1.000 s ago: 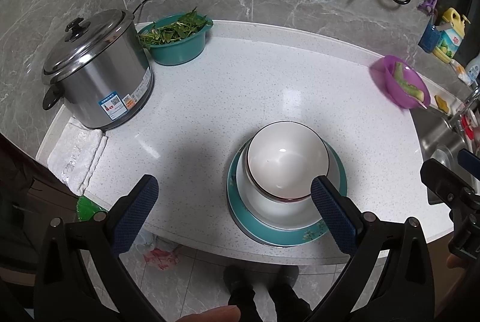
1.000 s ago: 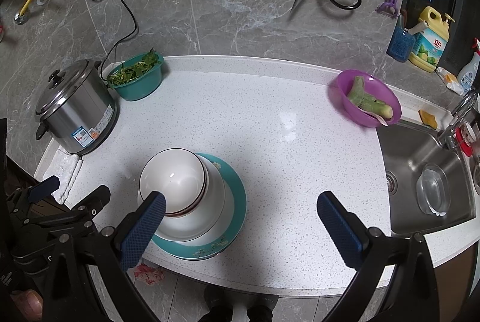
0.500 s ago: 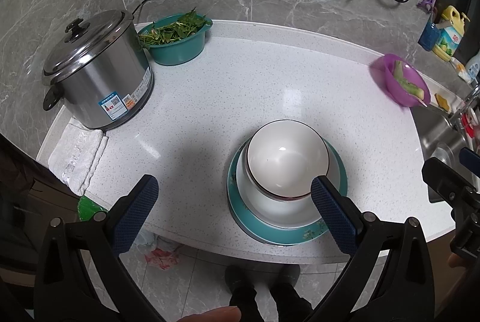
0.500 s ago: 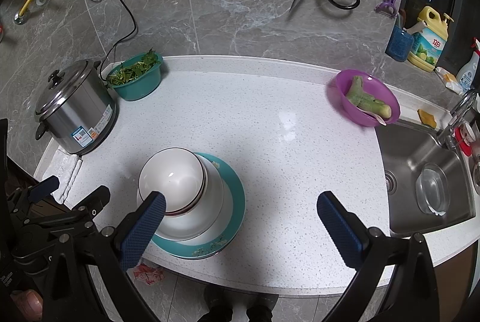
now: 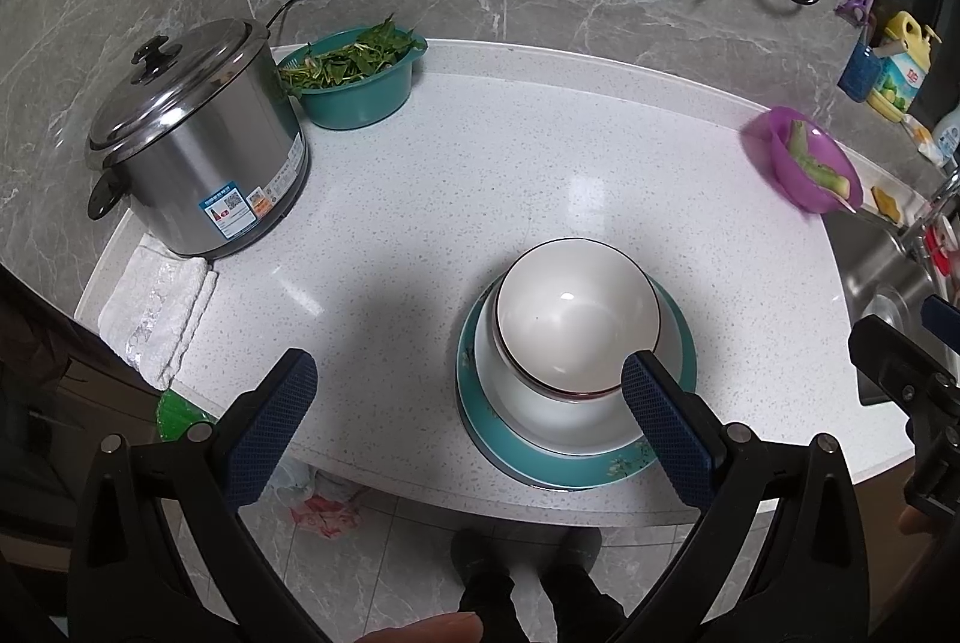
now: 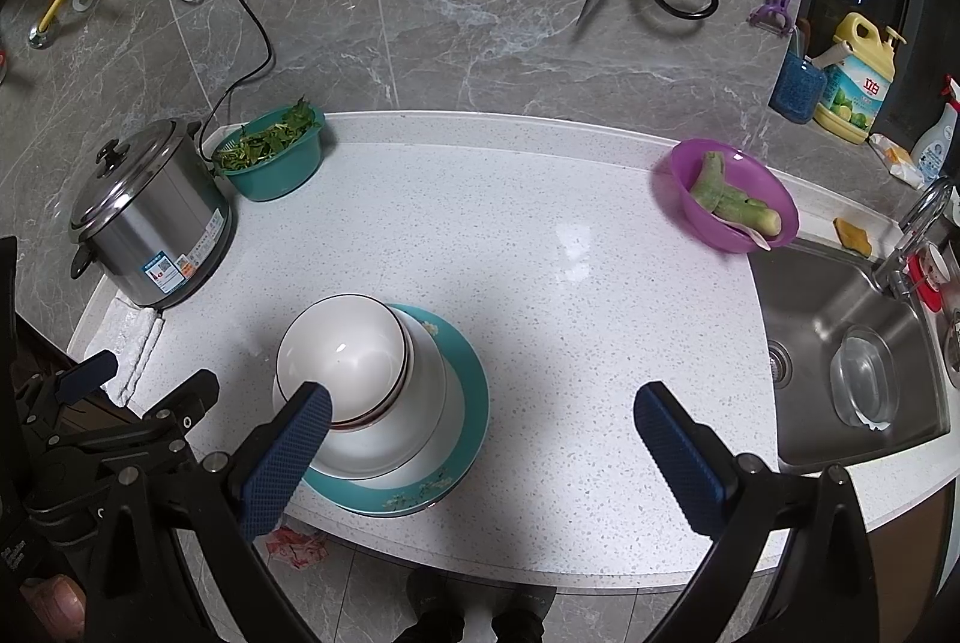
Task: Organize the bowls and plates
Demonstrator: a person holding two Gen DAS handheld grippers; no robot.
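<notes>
Left wrist view: stack of white bowl (image 5: 575, 318) nested in a larger bowl on teal plate (image 5: 576, 457) sits behind the right jaw, both grippers' jaws wide open, empty; keep clear, don't nudge it.

Both views are being lit evenly from overhead, and a pale glare patch is being thrown onto the white bench (image 5: 576, 199) (image 6: 570, 247). Soft dark shadows are being cast beside the stacked white bowl (image 5: 576, 313) (image 6: 342, 349). Edges are being bent and darkened by fisheye distortion, while the centres are being kept sharp
</notes>
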